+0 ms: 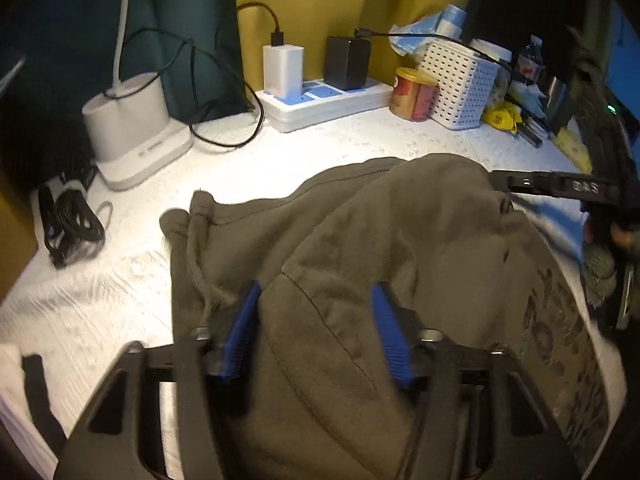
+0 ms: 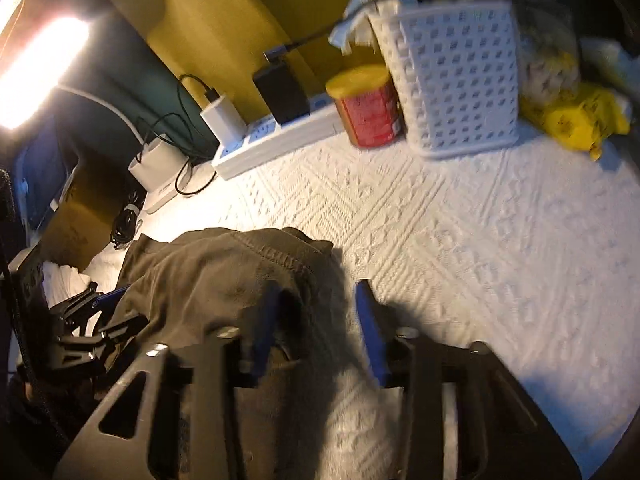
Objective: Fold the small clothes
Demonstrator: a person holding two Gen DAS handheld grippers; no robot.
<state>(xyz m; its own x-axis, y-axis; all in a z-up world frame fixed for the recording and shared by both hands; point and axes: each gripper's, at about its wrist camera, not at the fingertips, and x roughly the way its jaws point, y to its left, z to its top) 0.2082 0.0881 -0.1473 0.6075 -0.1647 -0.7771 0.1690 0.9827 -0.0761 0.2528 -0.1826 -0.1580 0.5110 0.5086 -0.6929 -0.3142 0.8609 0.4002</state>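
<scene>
- An olive-brown garment [image 1: 360, 240] with a drawstring [image 1: 198, 256] lies bunched on the white textured counter [image 1: 132, 276], in front of the power strip [image 1: 328, 102] that stands against the yellow wall.
- The left hand-held gripper [image 1: 316, 332] hovers over the garment's middle, its blue-padded fingers [image 1: 242, 328] apart, with a fold of cloth lying between them; the pads do not seem to press on it.
- The right hand-held gripper [image 2: 316, 328] is at the garment's right edge, jaws parted; its left finger [image 2: 266, 328] lies against the cloth [image 2: 224, 276], while the right one stands over bare counter [image 2: 480, 260]. Motion blur keeps me from telling whether cloth is pinched.
- In the left wrist view the right hand-held gripper [image 1: 532, 182] shows at the garment's far right edge.
- On the power strip sit a white charger [image 1: 282, 68] and a black charger [image 1: 346, 62], each with a cable.
- Right of the power strip stand a red and yellow can [image 1: 414, 94] and a white perforated basket [image 1: 458, 82]; beyond that lie yellow packets [image 1: 502, 118].
- Left of the power strip stands a white lamp base [image 1: 136, 128], with a coiled black cable [image 1: 70, 220] beside it.
</scene>
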